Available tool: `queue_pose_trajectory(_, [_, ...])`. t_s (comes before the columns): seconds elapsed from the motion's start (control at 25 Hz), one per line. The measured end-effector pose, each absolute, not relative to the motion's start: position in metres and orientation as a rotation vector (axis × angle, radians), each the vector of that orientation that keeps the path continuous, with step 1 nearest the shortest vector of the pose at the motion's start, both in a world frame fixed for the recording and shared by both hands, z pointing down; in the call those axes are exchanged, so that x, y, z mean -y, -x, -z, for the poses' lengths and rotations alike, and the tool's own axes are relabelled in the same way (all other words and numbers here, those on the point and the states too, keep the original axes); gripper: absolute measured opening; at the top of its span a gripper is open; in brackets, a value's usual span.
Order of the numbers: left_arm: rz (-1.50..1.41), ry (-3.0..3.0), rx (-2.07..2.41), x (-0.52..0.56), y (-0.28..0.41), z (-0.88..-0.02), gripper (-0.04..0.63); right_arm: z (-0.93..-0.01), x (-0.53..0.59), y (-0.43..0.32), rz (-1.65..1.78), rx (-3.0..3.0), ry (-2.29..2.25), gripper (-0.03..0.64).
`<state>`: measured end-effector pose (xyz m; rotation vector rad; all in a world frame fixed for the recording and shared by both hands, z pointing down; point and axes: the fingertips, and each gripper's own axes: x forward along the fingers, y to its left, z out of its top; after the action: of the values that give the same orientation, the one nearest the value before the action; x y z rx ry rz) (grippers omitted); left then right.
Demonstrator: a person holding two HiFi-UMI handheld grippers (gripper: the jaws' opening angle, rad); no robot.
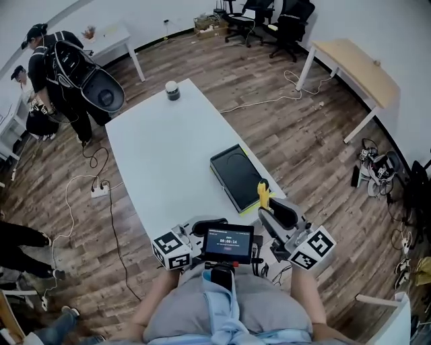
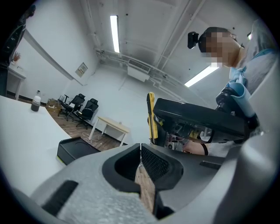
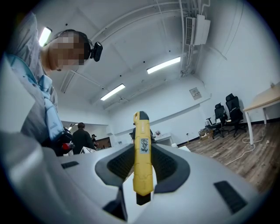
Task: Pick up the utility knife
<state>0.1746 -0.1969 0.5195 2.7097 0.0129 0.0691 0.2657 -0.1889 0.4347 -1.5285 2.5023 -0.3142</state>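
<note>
A yellow plastic utility knife (image 3: pixel 143 162) is gripped between the two grey jaws of the right gripper (image 1: pixel 267 204), which are clenched on its sides. In the right gripper view the knife is seen standing upright along the jaws. Its dark-tipped end is raised against the ceiling, and a small printed label is shown on its face. In the head view the knife is held over the near right corner of the long white table (image 1: pixel 158 151).

The jaws of the left gripper (image 2: pixel 140 152) are pressed together at their tips, and nothing is held between them. This gripper is held at the near edge of the white table, left of the right gripper. The marker cubes of both grippers are seen at that same near edge.

A flat black rectangular tray with a yellow-green rim (image 1: pixel 235 176) is laid on the right side of the white table, towards its near end. The knife is seen just beside the tray's near corner. A small dark round jar with a pale lid (image 1: pixel 172 90) is placed at the far end of the white table.

A small black screen with lit digits (image 1: pixel 229 244) is mounted at the person's chest, below the near edge of the white table. A light wooden desk on white legs (image 1: pixel 355 66) is set well to the right of the white table, and black office chairs (image 1: pixel 269 20) are grouped beyond its far end.
</note>
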Motion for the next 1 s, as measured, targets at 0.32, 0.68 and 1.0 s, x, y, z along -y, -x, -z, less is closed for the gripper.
queue_pose_trajectory(0.32, [-0.071,-2.716,-0.029,0.179,-0.185,-0.521,0.018,-0.433,0.178,-0.278,0.285,-2.502,1.53,0.123])
queue_pose_trajectory(0.68, [-0.077,-2.719,-0.004,0.175,-0.182,-0.522,0.018,-0.426,0.175,-0.276,0.257,-2.517,1.498,0.123])
queue_pose_trajectory(1.0, [-0.073,-2.722,-0.01,0.173,-0.178,-0.52,0.018,-0.427,0.17,-0.269,0.244,-2.522,1.501,0.123])
